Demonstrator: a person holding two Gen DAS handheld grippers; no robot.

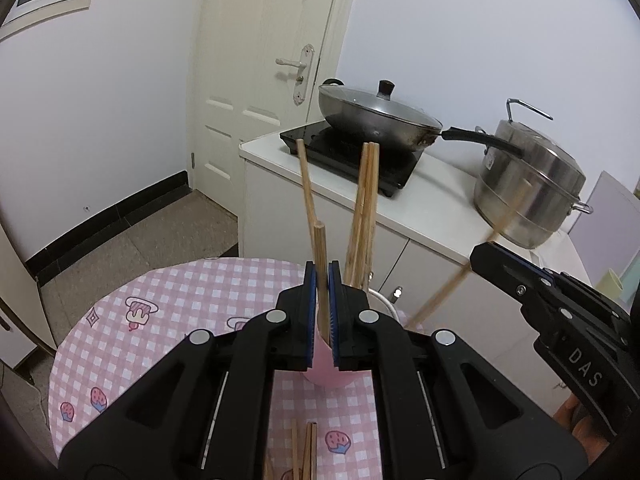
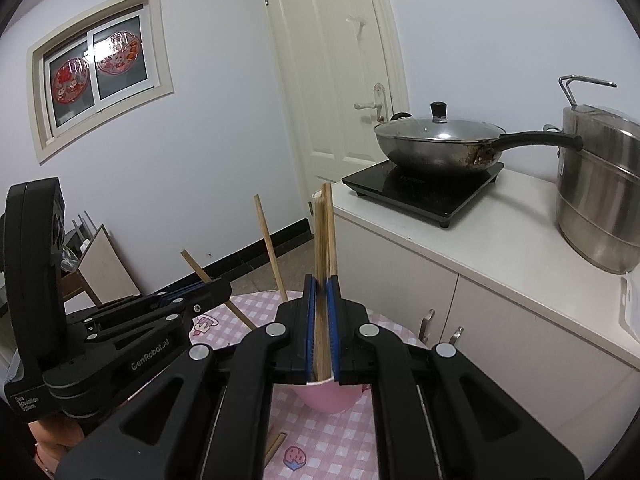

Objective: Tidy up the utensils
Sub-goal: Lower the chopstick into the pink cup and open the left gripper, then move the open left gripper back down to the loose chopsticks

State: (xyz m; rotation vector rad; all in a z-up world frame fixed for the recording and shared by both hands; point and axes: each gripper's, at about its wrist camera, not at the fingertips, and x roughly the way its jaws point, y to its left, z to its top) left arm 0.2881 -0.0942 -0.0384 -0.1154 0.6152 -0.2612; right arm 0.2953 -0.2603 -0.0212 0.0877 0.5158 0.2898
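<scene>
A pink cup (image 1: 326, 372) stands on the round table with the pink checked cloth (image 1: 192, 300), just under both grippers; it also shows in the right wrist view (image 2: 326, 396). Several wooden chopsticks stand upright in it. My left gripper (image 1: 322, 280) is shut on one chopstick (image 1: 320, 248) over the cup. My right gripper (image 2: 321, 292) is shut on a chopstick (image 2: 322, 240) that leans out of the cup; in the left wrist view it (image 1: 486, 254) holds a blurred, slanted chopstick (image 1: 444, 292). More chopsticks (image 1: 304, 452) lie on the cloth near me.
A white counter (image 2: 500, 248) stands behind the table with an induction hob (image 2: 424, 188), a lidded wok (image 2: 440, 140) with a long handle, and a steel steamer pot (image 2: 600, 192). A white door (image 2: 340, 68) is beyond. Boards lean on the left wall (image 2: 104, 264).
</scene>
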